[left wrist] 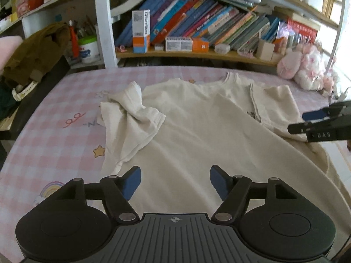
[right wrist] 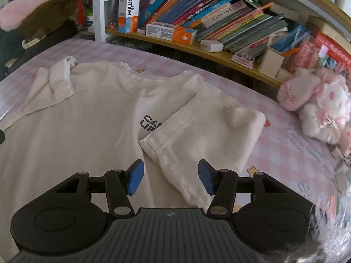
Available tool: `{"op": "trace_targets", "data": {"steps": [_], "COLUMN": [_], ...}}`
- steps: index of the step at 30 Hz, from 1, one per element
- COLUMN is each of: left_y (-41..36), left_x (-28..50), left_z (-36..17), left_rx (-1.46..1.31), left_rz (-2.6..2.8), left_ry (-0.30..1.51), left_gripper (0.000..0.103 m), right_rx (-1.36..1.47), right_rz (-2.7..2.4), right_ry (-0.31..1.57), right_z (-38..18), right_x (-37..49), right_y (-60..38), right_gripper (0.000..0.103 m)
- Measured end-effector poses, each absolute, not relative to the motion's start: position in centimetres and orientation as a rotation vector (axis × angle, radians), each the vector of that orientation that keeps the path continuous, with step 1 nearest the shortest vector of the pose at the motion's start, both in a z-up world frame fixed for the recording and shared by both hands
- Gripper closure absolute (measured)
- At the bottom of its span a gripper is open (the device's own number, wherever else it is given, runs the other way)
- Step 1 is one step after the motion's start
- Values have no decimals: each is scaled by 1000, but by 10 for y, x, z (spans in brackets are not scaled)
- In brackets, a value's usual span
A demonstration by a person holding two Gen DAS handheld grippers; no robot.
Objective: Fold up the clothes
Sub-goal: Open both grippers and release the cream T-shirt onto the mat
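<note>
Cream tee (left wrist: 197, 127) lies flat on the bed (left wrist: 54, 114), pink-check sheet, collar toward the far edge by the bookshelf (left wrist: 197, 53). Hem end runs toward the near edge, under both grippers.

Both sleeves are folded in over the body:
- left sleeve (left wrist: 131, 118): bunched, rumpled, lying half on the chest, half on the sheet toward the bed's left side
- right sleeve (right wrist: 197, 135): folded in neater, cuff hem lying diagonal across the chest, covering part of the black print (right wrist: 150, 122). Only "CA / LIF" reads.

Left gripper (left wrist: 175, 183): jaws wide apart, nothing between the blue pads (left wrist: 131, 183). Hangs over the lower middle of the tee, pointing down at the cloth. No contact that I can see.

Right gripper (right wrist: 171, 176): jaws apart, narrower gap than the left. The folded right sleeve shows in the gap between the pads (right wrist: 136, 176), but the pads aren't pressing on it; whether the tips touch the fabric below, can't tell. In the left wrist view it comes in from the right edge, over the right-sleeve area, fingers parted.

Surroundings: pink plush (right wrist: 318, 105) at the bed's far right corner. Brown garment (left wrist: 37, 50) piled past the bed's far left corner. White-orange box (right wrist: 128, 11) standing on the shelf, a second one lying flat beside it, books (right wrist: 219, 15) leaning behind.
</note>
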State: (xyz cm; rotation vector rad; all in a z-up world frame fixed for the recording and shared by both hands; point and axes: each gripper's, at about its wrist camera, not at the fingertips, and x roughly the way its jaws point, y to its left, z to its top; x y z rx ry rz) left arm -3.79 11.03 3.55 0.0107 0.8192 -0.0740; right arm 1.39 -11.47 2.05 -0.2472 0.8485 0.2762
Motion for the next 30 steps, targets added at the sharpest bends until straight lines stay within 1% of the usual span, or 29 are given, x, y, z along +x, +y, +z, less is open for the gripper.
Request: {"op": "trace_targets", "data": {"steps": [6,14,17,22,30], "left_y": [105,107,106,105,109], "left_x": [-17,10,16,25,30], "left_z": [24,6,2,-7,-22], "left_rx": [63,114,106,139,135], "left_rz": [-87,-123,-151,-201,-280], "left_ry": [836,844,834,831,884], "left_gripper": [27,25,20,20,20], "right_rx": [-325,-290,-293,-285,-310], "right_rz": [279,203,156,76,18], "right_ry": [826,833,821,810,842], "right_z": [13,16,17,13,-1], "right_x": [34,30,26,23,28], "right_y": [-108,-105,-104,-102,-90], "right_gripper": [51,50,47,47,47]}}
